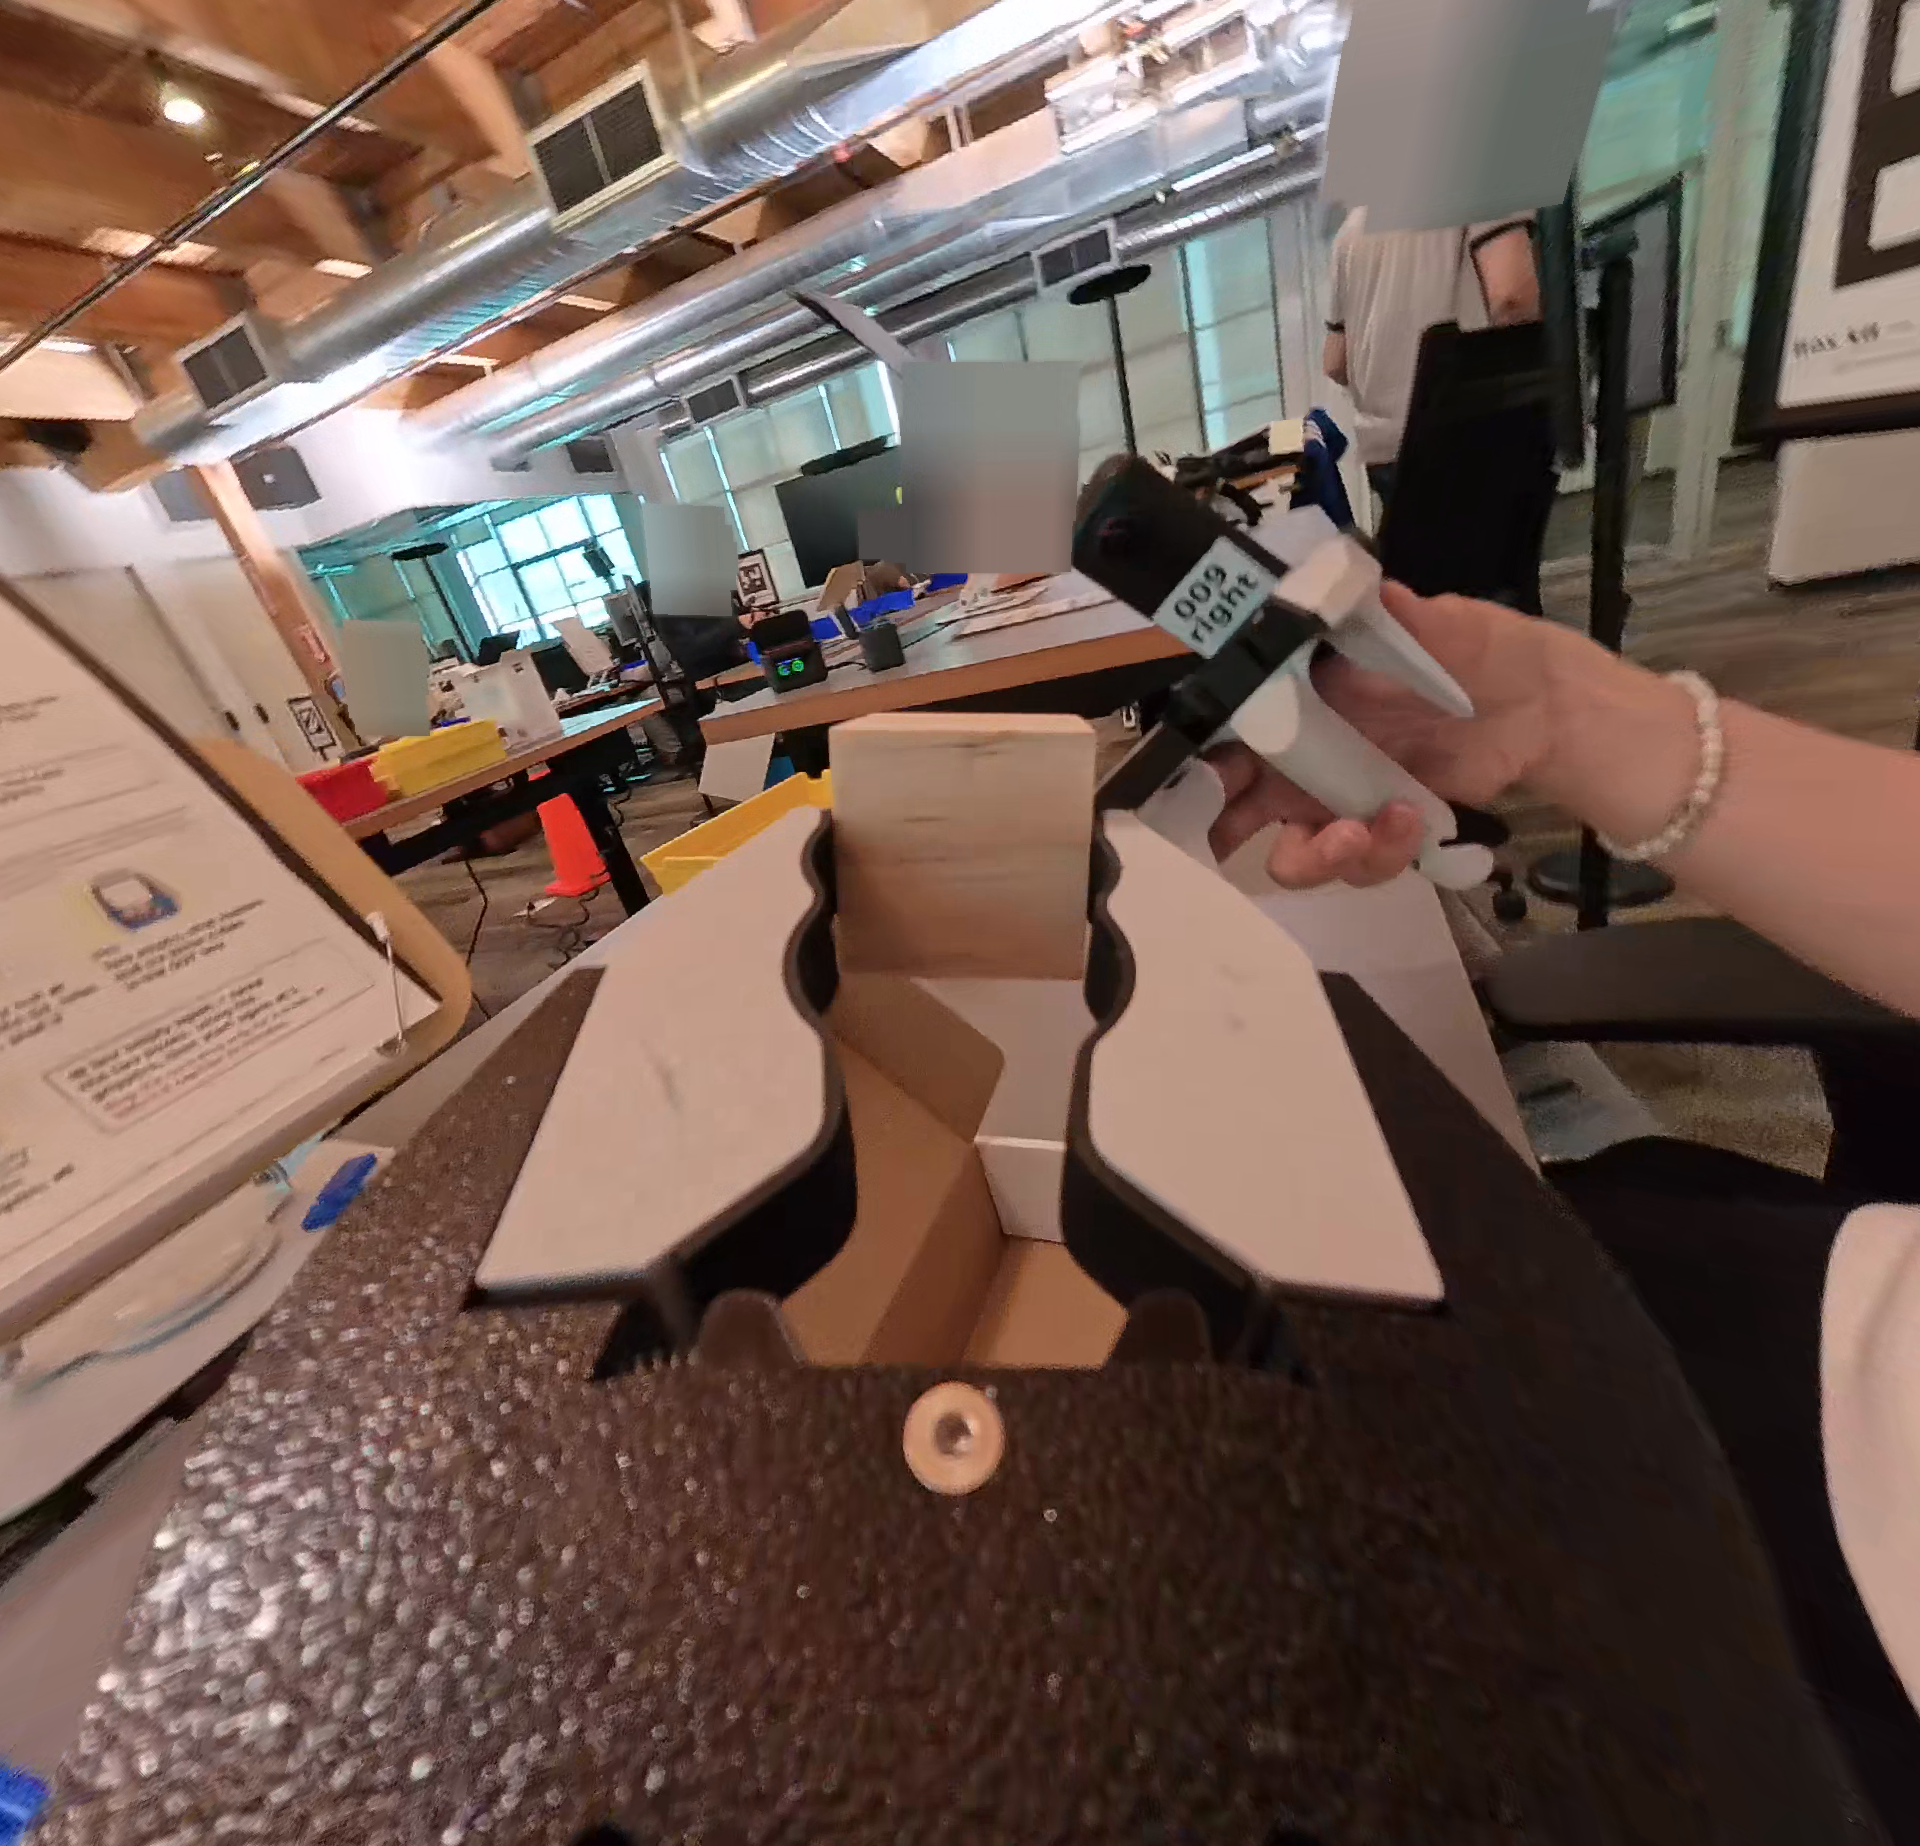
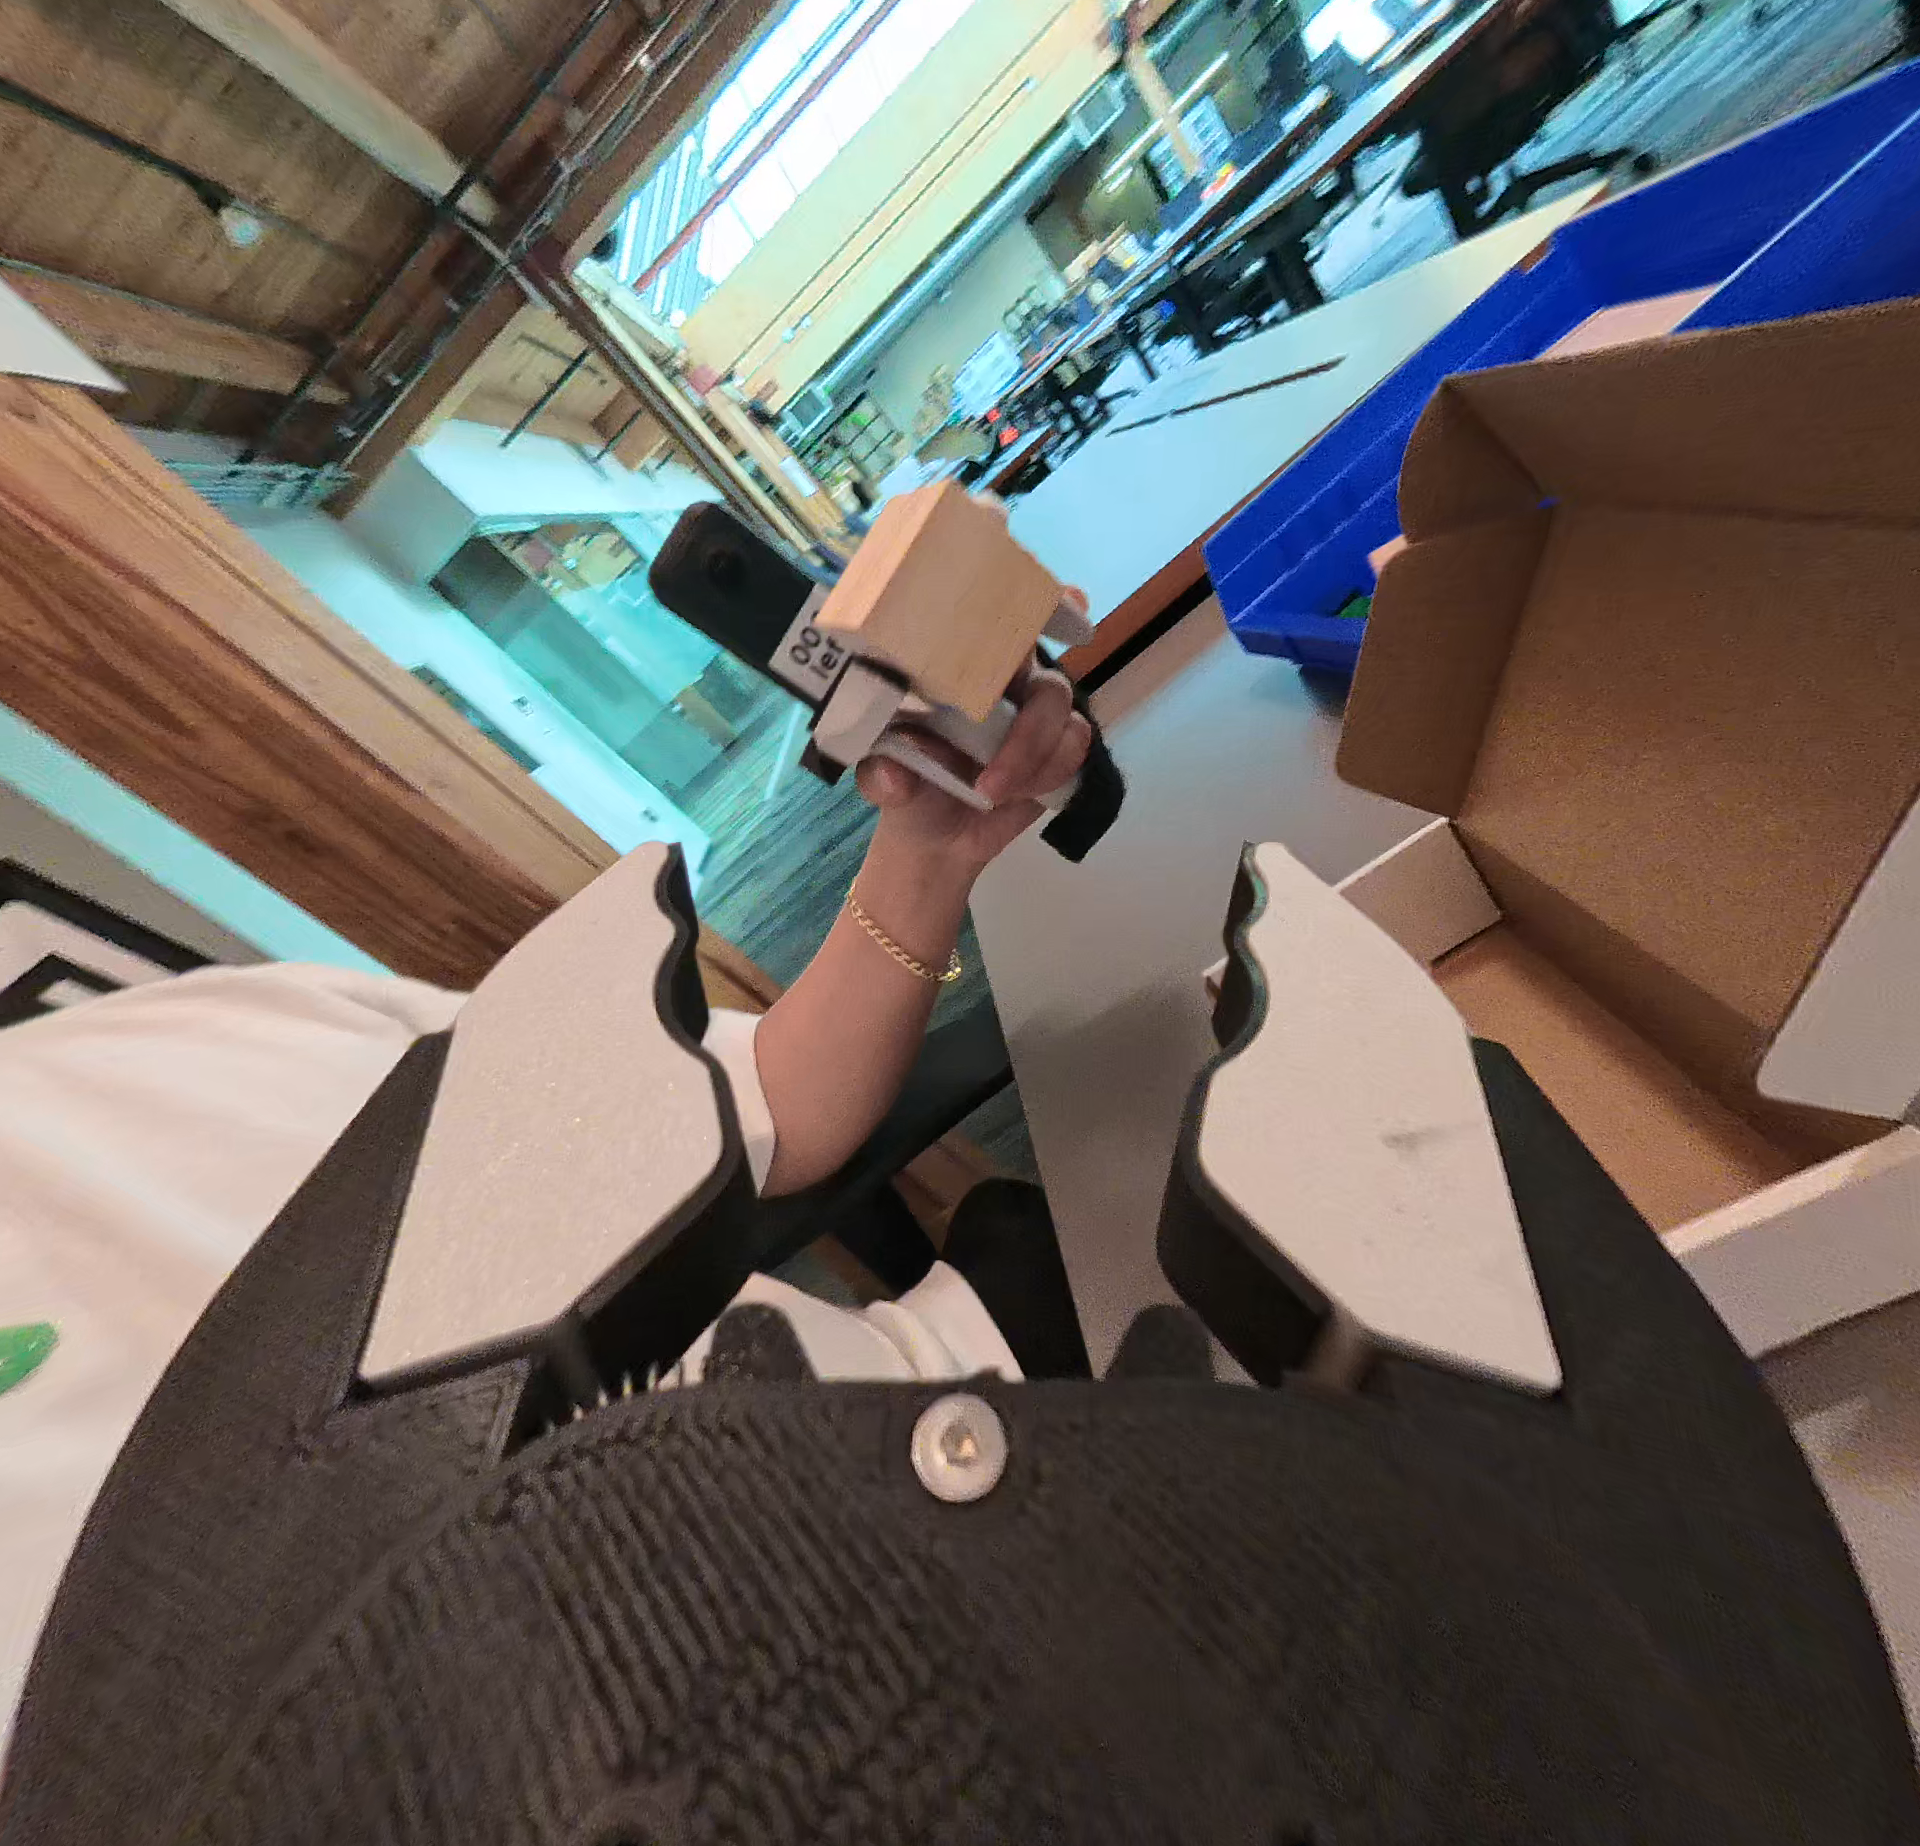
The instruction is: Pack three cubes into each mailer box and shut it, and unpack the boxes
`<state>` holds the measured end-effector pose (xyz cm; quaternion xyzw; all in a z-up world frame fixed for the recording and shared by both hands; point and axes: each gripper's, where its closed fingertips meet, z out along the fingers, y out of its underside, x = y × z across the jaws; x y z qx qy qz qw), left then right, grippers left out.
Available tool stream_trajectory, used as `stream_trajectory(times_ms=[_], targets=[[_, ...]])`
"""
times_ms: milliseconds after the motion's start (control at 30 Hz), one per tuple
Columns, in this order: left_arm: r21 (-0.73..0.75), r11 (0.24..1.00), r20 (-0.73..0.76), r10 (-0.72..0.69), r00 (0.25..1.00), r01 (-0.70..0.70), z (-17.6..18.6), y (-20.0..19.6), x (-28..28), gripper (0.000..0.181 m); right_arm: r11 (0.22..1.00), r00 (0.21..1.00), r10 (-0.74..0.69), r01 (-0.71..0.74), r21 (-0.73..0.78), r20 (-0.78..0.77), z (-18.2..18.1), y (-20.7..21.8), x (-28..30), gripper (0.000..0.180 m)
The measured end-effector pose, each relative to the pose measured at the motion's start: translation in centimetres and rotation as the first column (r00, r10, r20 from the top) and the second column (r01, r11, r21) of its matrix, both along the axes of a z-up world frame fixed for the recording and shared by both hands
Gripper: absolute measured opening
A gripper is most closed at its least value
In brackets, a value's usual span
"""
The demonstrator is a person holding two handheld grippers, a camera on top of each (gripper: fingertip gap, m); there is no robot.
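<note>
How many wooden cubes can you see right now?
1: the wooden cube is clamped in the left tool, raised above the open mailer box. Others may lie hidden in the box.

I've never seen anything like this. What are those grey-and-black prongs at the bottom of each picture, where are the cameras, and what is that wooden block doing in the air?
There is no robot here. A person holds a hand-operated claw in each hand, and each claw carries a camera that looks forward along its two prongs. The left wrist view shows the left claw shut on a wooden cube, lifted above an open cardboard mailer box. Farther off, a hand holds the right claw's handle. The right wrist view shows the right claw open and empty, facing back at the other hand and its cube. The open box lies on a pale table, with a blue bin behind it.
</note>
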<state>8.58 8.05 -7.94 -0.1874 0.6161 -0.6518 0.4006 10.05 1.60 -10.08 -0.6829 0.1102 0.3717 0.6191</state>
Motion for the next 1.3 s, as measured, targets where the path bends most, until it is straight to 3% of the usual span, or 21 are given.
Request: stream_trajectory(times_ms=[33,100,200,533,600,667,733,833,933,1000,1100,1200,1300], targets=[[0.026,1.000,0.016,0.001,1.000,-0.001,0.2,-0.4,-0.4,0.044,0.999,0.999,-0.033,0.033,-0.004,0.017,0.3,-0.4,-0.1,0.100],[0.062,0.998,0.035,-0.022,0.999,0.020,0.6,-1.4,-1.4,0.044,0.998,0.997,-0.066,0.067,-0.011,0.045,1.0,-1.0,-0.9,0.104],[0.129,0.990,0.085,-0.076,0.994,0.065,1.1,-2.6,-2.9,0.044,1.000,0.999,0.008,-0.008,0.008,0.049,1.8,-1.1,-3.6,0.103],[0.320,0.938,0.179,-0.198,0.964,0.134,-0.8,-4.7,-4.1,0.044,0.955,0.928,0.295,-0.284,0.083,-0.228,1.2,3.4,-7.6,0.097],[0.343,0.930,0.174,-0.204,0.963,0.136,-1.5,-5.0,-3.9,0.044,0.940,0.904,0.340,-0.327,0.091,-0.260,0.8,4.1,-8.1,0.086],[0.356,0.929,0.173,-0.169,0.970,0.098,-1.9,-4.8,-3.3,0.044,0.912,0.874,0.410,-0.385,0.142,-0.262,1.0,4.2,-8.5,0.052],[0.366,0.929,0.129,-0.107,0.986,0.053,-2.7,-4.0,-2.5,0.044,0.936,0.889,0.352,-0.329,0.126,-0.292,0.8,5.0,-7.4,0.052],[0.406,0.913,0.069,0.001,0.998,-0.029,-3.9,-1.9,-1.8,0.061,0.976,0.962,0.210,-0.217,-0.024,-0.177,-1.3,5.9,-5.7,0.052],[0.409,0.910,0.006,0.071,0.997,-0.067,-4.1,1.1,-2.0,0.072,0.967,0.996,0.009,0.014,-0.255,0.090,-4.5,6.3,-2.4,0.052],[0.385,0.913,-0.012,0.149,0.989,-0.133,-3.9,3.7,-2.0,0.067,0.878,0.934,-0.067,0.222,-0.425,0.350,-7.6,5.9,0.6,0.052],[0.402,0.859,-0.092,0.382,0.920,-0.317,-4.9,9.0,-1.1,0.052,0.759,0.843,0.075,0.299,-0.579,0.533,-11.6,5.7,1.8,0.052],[0.444,0.767,-0.287,0.611,0.737,-0.463,-7.5,14.7,-1.2,0.054,0.623,0.762,0.192,0.392,-0.677,0.618,-15.0,5.1,3.9,0.052],[0.363,0.716,-0.442,0.695,0.566,-0.596,-8.6,18.8,-1.9,0.054,0.557,0.751,0.216,0.430,-0.710,0.624,-16.3,5.1,5.4,0.052]])
